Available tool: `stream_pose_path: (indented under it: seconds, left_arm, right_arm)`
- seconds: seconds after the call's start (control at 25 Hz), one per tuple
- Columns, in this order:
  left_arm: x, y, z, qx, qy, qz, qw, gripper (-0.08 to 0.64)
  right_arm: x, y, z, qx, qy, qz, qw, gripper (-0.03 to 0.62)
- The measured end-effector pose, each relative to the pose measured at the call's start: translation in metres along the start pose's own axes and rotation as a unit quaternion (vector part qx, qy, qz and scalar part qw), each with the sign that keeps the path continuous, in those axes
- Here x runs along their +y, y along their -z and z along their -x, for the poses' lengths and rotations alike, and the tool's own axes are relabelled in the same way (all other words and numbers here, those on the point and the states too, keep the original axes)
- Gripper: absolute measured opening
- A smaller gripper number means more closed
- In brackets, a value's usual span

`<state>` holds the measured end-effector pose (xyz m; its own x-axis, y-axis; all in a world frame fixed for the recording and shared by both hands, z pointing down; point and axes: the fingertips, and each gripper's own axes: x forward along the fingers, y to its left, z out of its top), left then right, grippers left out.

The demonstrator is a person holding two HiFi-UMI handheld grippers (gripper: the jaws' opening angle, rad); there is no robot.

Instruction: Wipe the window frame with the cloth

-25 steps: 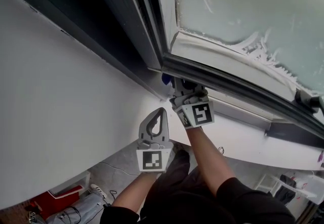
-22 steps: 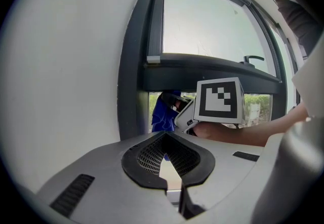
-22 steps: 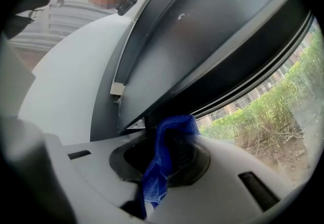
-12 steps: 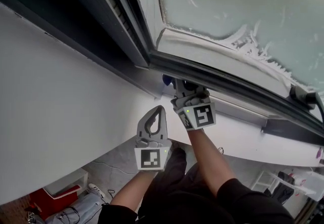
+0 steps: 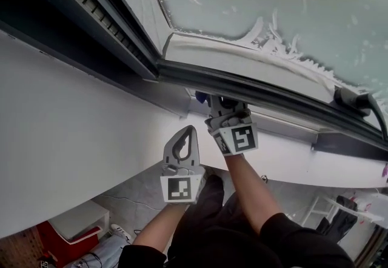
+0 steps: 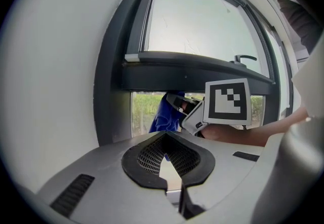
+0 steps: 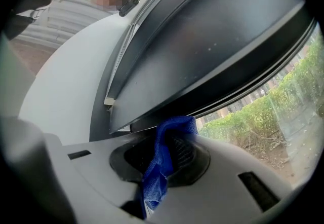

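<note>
The right gripper point(image 5: 215, 103) holds a blue cloth point(image 7: 161, 164) pinched tight between its jaws, with the cloth's top up against the lower edge of the dark window frame point(image 5: 254, 90), near the frame's bottom corner. The left gripper point(image 5: 189, 134), its jaws closed together on nothing, hangs just below the frame, clear of the cloth, before the white wall point(image 5: 73, 139) beneath the frame.

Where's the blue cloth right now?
In the right gripper view, the blue cloth is pinched by the right gripper, up at the lower edge of the dark window frame.
</note>
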<state>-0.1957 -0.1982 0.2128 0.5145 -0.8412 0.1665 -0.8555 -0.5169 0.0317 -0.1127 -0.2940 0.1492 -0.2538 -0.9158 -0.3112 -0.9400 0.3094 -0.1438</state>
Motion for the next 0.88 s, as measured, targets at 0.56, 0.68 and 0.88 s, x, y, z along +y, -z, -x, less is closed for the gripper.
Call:
stream_pose_path:
  seconds: [0.56,0.68,0.88]
  left_arm:
    - [-0.038,-0.001,0.001,0.0,0.023,0.003,0.9997,0.003]
    - [-0.045,0.002,0.001,0.006,0.028,0.002,0.9996,0.003]
    - [-0.057,-0.001,-0.002,-0.001,0.034,0.001,0.9994,0.003]
  right_arm:
    - [-0.033,-0.015,0.031,0.003,0.03,0.01,0.999,0.043]
    - [-0.039,-0.018,0.037,0.004,0.035,0.011,0.999,0.044]
    - [-0.049,-0.023,0.047,0.005,0.04,0.013,0.999,0.043]
